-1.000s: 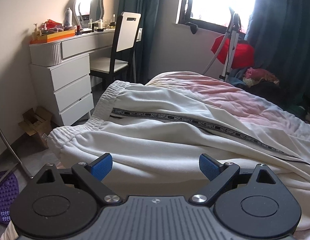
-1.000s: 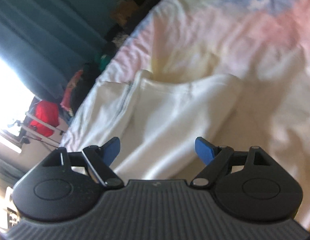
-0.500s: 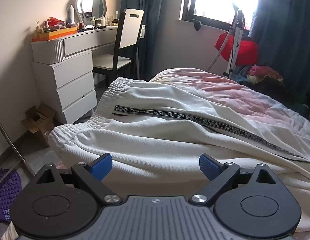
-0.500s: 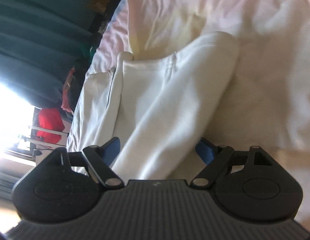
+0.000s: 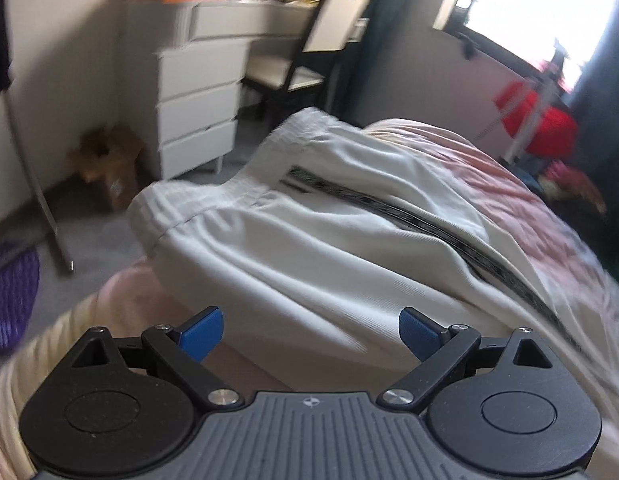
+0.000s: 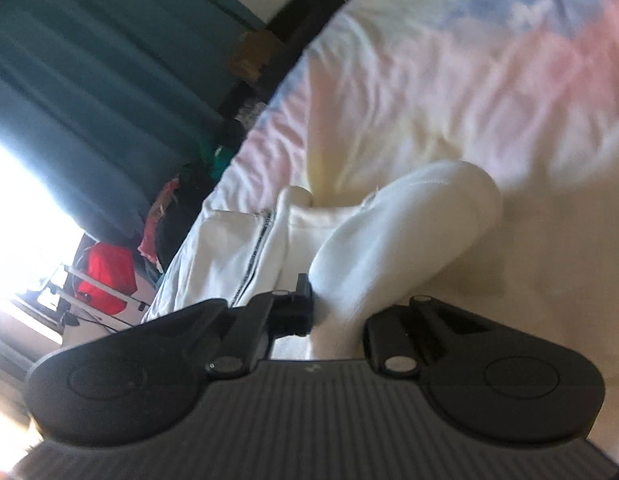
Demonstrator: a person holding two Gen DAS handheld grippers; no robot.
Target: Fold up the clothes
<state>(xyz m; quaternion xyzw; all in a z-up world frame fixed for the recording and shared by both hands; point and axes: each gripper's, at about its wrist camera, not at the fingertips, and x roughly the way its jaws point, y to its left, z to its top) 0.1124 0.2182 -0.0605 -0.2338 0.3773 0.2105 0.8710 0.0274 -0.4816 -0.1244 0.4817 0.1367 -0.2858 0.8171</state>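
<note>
1. Two tools work over white cotton track trousers with a black lettered side stripe [image 5: 349,240], spread on a pink pastel-sheeted bed [image 5: 509,184].
2. Left tool [image 5: 309,334] hangs wide open above the waistband end, gripping nothing.
3. Right tool [image 6: 333,312] is clamped tight on a trouser leg fold.

This is a bedroom in a home. A bed [image 5: 521,200] with a pink-and-pale quilt fills the middle, and white trousers [image 5: 329,240] lie spread on it. A white dressing table with drawers [image 5: 197,92] and a chair [image 5: 309,60] stand by the wall. Dark teal curtains [image 6: 89,80] flank a bright window [image 5: 529,8], and a clothes heap [image 5: 569,184] lies beside the bed.
</note>
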